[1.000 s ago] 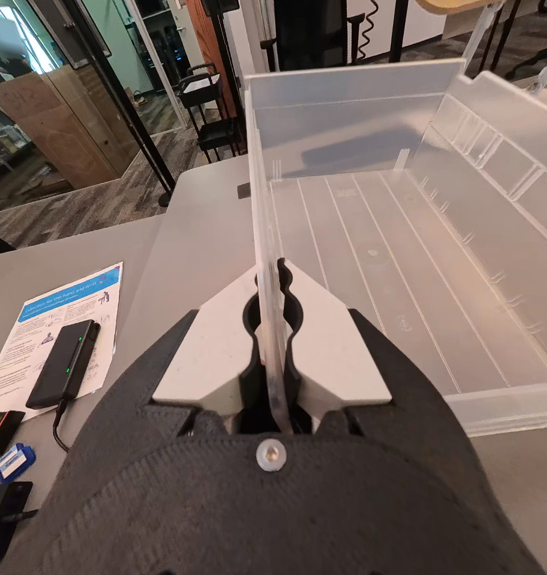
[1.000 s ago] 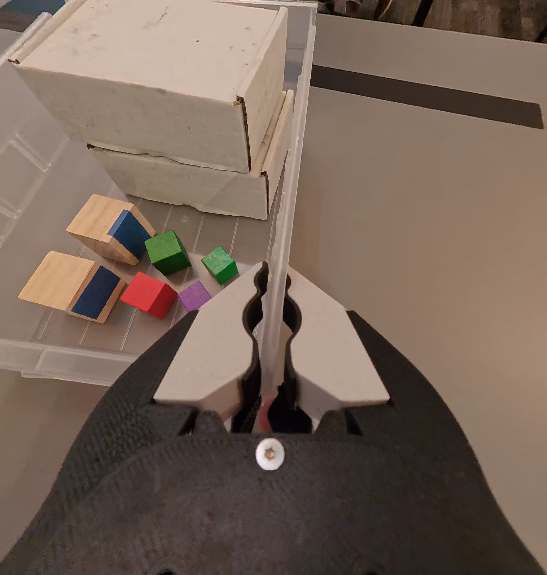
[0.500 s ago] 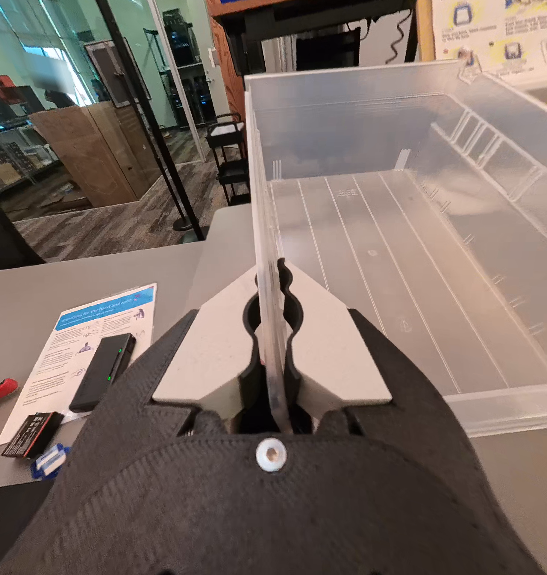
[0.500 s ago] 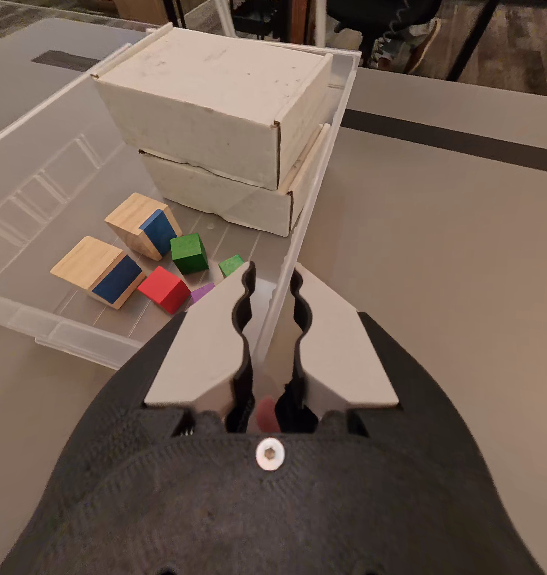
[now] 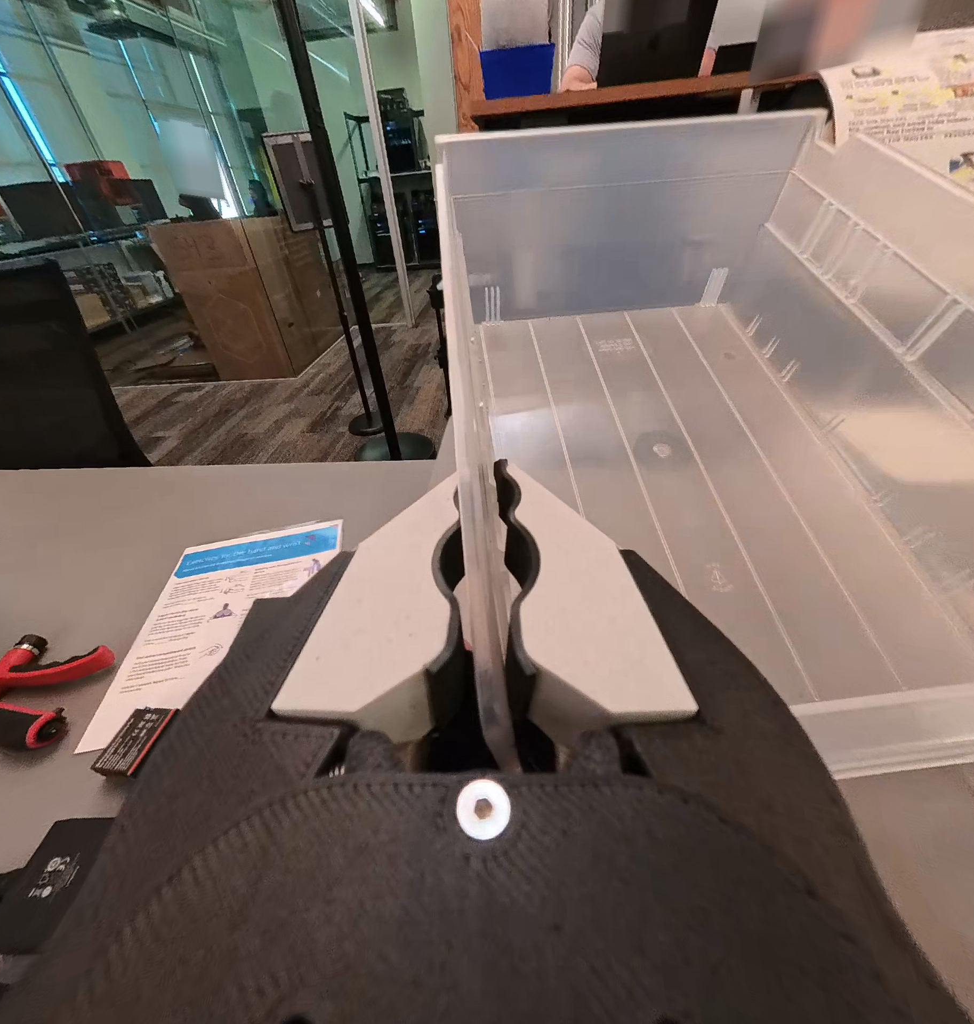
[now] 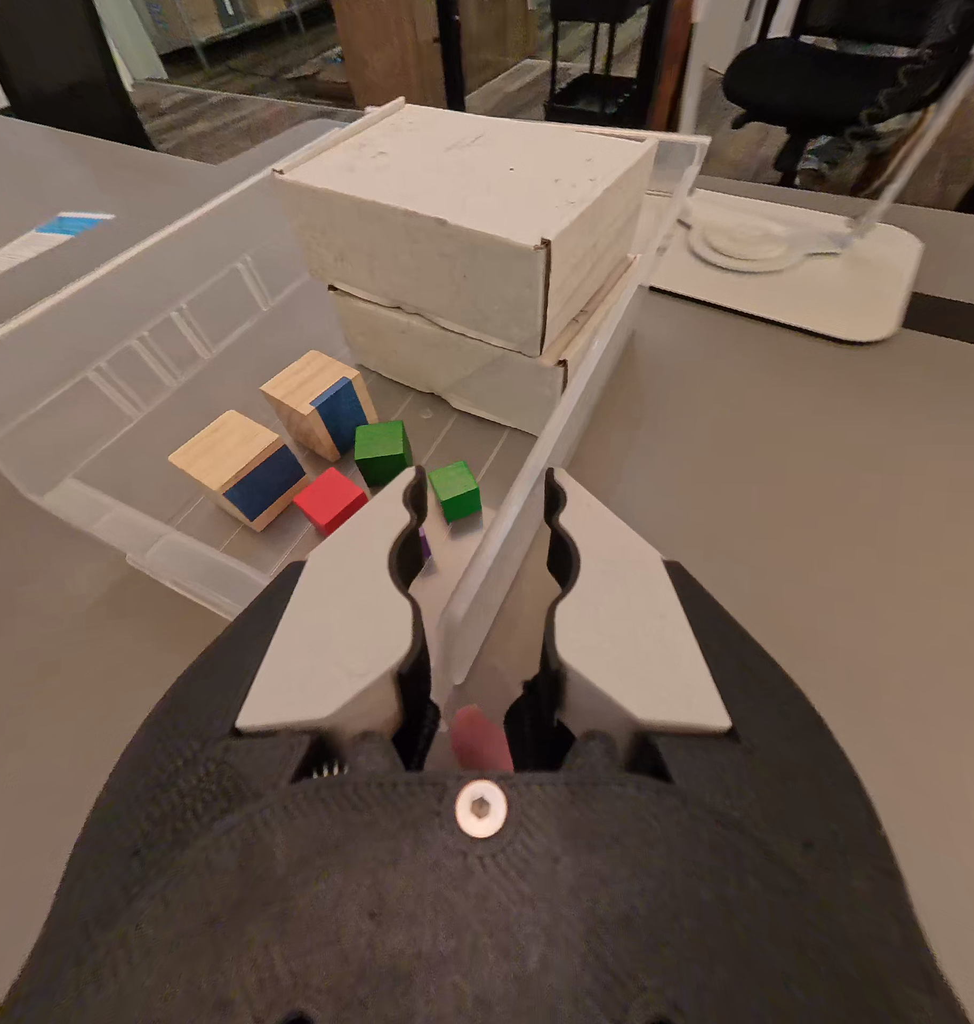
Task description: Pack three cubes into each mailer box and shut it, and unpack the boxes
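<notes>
While our left tongs (image 5: 482, 559) stay pinched shut on the upright side wall of the clear plastic bin (image 5: 889, 726), the wall runs straight through the narrow slot between the two grey fingers (image 5: 385, 620) and touches both. From the left wrist view the part of the bin beyond these tongs has a bare ribbed floor. On the grey counter (image 5: 85, 526), to the left of the bin, lie a printed leaflet (image 5: 218, 609), a small black pack (image 5: 133, 742) at its near corner and a red-and-black hand tool (image 5: 25, 687).

Our right tongs (image 6: 482, 554) stand parted to a moderate gap, wider than half a second ago, when they were already loosening. The bin's opposite wall (image 6: 529, 526) passes between the fingers at a slant, and we cannot tell whether it touches either one.

Inside the bin, nearest these tongs, sits a small green cube (image 6: 454, 490), with a sliver of a purple cube (image 6: 424, 546) showing just behind the left finger. Next come a red cube (image 6: 329, 498) and a larger green cube (image 6: 382, 451), then two wooden blocks with blue faces (image 6: 241, 468) (image 6: 321, 410). Farthest back, two white mailer boxes (image 6: 462, 221) (image 6: 446, 360) are stacked one on the other, both closed, against the wall that the right tongs straddle. Beyond the bin a flat white stand base (image 6: 806, 277) rests on the counter.
</notes>
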